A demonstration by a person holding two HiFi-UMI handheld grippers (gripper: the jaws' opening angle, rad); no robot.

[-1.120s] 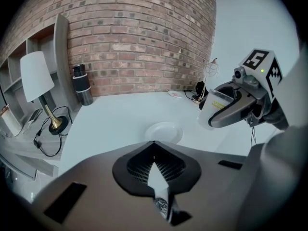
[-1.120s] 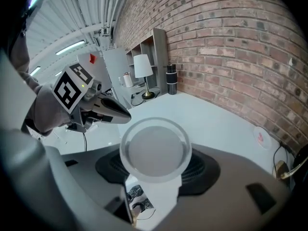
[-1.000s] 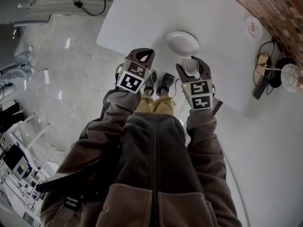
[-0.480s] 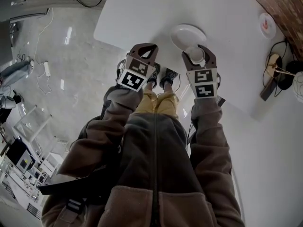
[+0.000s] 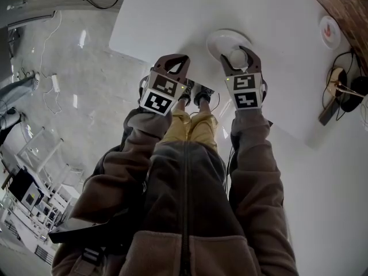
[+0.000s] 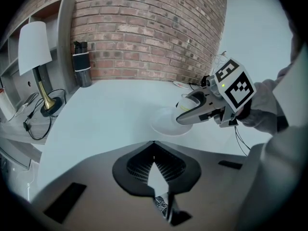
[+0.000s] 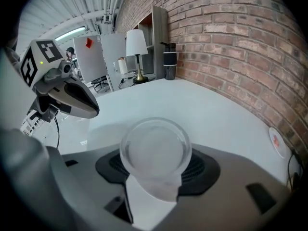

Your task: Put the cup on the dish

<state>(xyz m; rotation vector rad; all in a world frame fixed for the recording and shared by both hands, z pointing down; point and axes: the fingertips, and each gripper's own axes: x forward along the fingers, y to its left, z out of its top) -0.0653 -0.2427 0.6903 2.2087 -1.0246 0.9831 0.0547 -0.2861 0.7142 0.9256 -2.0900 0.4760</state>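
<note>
right tongs (image 5: 237,53) clamp my one cup (image 5: 238,58), arm stretched over the one dish (image 5: 218,40); my left tongs (image 5: 175,60) hover closed, empty.

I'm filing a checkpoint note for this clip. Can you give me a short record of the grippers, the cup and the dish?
Right gripper: shut on the translucent round cup, mouth up
Cup position: over the white round dish; contact cannot be told
Dish: on the white table, near its front edge
Left gripper: shut, empty, off the table
Task state: cup not yet released
</note>
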